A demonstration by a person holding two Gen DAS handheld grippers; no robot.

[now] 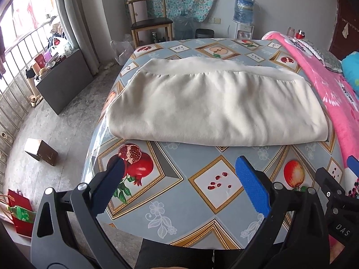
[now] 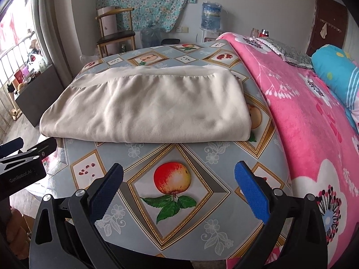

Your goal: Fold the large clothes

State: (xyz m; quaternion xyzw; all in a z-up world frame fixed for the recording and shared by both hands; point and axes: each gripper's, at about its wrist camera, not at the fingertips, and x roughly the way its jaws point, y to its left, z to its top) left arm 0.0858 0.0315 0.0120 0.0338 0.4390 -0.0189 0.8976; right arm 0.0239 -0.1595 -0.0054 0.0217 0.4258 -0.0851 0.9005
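A cream garment (image 1: 213,107) lies folded into a thick rectangle across the middle of the table, its banded hem along the far side; it also shows in the right wrist view (image 2: 148,109). My left gripper (image 1: 179,165) is open and empty, held over the table's near edge, short of the garment's near fold. My right gripper (image 2: 178,170) is open and empty, also short of the fold, above the printed apple. The right gripper's body shows at the right edge of the left wrist view (image 1: 336,192). The left gripper's body shows at the left edge of the right wrist view (image 2: 24,165).
The table carries a blue-grey fruit-print cloth (image 1: 190,201). A bed with a pink floral blanket (image 2: 303,116) adjoins the table's right side. A wooden chair (image 1: 150,22), a water dispenser (image 1: 243,18) and a dark cabinet (image 1: 65,83) stand beyond. A small box (image 1: 41,151) lies on the floor at left.
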